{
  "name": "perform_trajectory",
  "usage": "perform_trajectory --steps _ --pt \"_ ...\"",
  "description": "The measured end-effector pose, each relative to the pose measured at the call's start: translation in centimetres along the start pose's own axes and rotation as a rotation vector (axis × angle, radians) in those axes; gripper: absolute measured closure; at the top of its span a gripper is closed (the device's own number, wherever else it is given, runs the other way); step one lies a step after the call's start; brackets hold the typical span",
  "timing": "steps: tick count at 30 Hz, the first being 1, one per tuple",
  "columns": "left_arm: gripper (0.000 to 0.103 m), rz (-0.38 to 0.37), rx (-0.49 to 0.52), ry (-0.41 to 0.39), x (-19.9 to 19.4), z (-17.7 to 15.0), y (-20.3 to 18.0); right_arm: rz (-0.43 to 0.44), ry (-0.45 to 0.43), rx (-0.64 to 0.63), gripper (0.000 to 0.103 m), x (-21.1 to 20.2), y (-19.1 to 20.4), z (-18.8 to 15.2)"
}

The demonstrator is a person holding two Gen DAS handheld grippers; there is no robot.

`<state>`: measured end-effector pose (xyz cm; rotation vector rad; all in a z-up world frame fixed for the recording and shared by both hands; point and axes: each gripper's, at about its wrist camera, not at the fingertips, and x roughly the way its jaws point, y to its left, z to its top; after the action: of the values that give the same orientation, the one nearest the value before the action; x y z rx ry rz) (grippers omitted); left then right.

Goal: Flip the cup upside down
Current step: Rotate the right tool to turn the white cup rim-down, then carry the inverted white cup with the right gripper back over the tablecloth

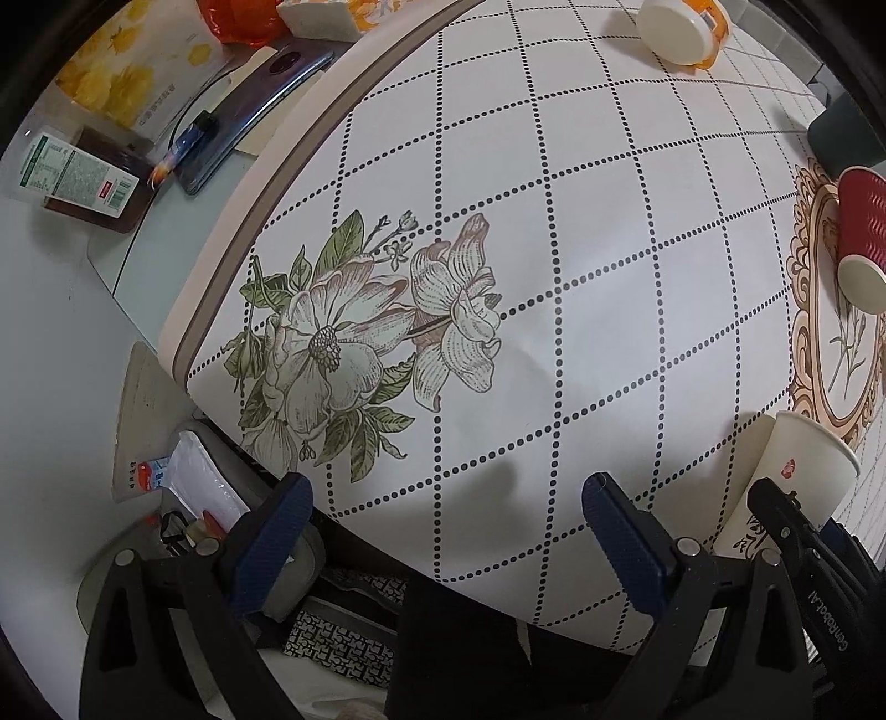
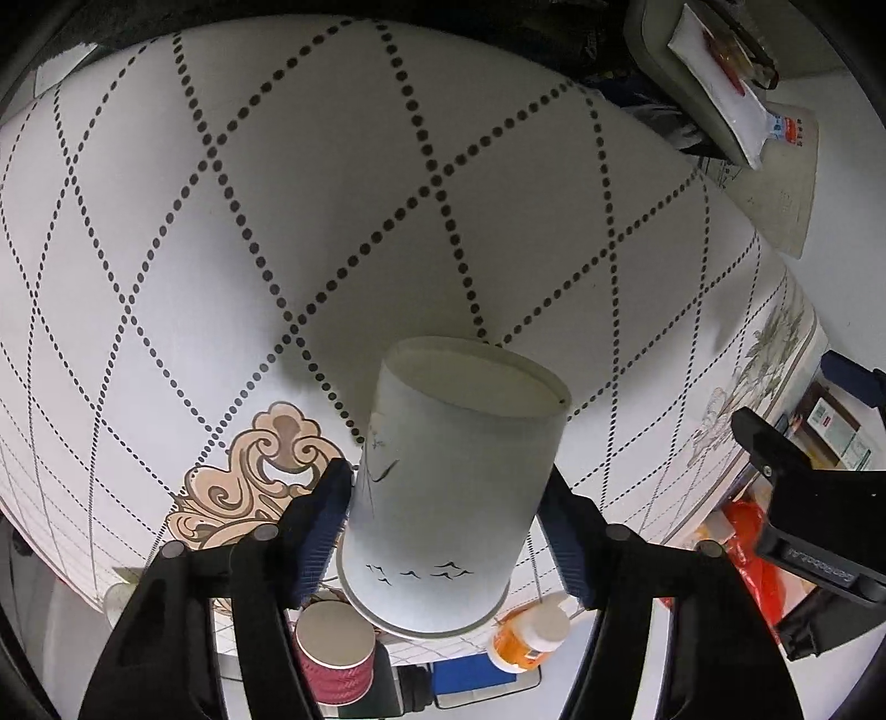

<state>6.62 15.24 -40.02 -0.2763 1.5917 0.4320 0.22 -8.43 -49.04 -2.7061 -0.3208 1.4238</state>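
Right gripper (image 2: 448, 498) of yours is clamped on the white cup (image 2: 451, 482), blue pads (image 2: 324, 526) pressing both sides. You've got the cup up off the table (image 2: 387, 194), tilted, base pointing away from the camera and rim toward it. Can't see inside it. From the left view that same cup (image 1: 786, 482) sits at the lower right with the other gripper's black frame across it.

Left gripper (image 1: 443, 526) is spread wide, nothing between the fingers, just hanging over the table edge near the flower print (image 1: 365, 338).

Count so far: two paper cups, the white one and a red ribbed cup (image 1: 861, 238) standing base-up on the table. One orange bottle (image 1: 684, 27) with a white cap, lying on its side, contents not visible. One phone (image 1: 249, 105) off to the left beyond the table, next to one green-labelled packet (image 1: 77, 174). One orange bag (image 2: 756, 559) past the table edge.
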Motion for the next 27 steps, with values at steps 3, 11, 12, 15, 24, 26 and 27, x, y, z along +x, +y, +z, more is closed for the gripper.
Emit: perform_trajectory --steps 3,11,12,15,24,26,27 --pt "0.003 0.003 -0.001 0.001 -0.3 0.4 -0.2 0.009 -0.007 0.014 0.036 -0.2 0.1 0.0" --pt "0.003 0.009 -0.006 -0.003 -0.4 0.4 0.6 0.020 -0.012 0.111 0.037 0.3 -2.2 0.0" --pt "0.003 0.009 -0.007 -0.002 -0.4 0.4 0.6 0.021 -0.011 0.131 0.037 0.3 -2.5 -0.1" --pt "0.003 0.009 -0.005 -0.004 -0.5 0.5 0.6 0.043 -0.001 0.220 0.037 0.4 -3.6 -0.6" --pt "0.003 0.011 0.018 -0.021 -1.4 1.6 0.2 0.206 0.035 0.573 0.037 1.3 -7.1 -4.0" --pt "0.003 0.012 0.027 -0.023 -1.6 2.0 -0.4 0.253 0.041 0.644 0.037 1.6 -7.7 -4.6" --pt "0.003 0.012 0.035 -0.024 -1.8 2.1 -0.7 0.294 0.046 0.686 0.037 1.9 -7.8 -4.9"
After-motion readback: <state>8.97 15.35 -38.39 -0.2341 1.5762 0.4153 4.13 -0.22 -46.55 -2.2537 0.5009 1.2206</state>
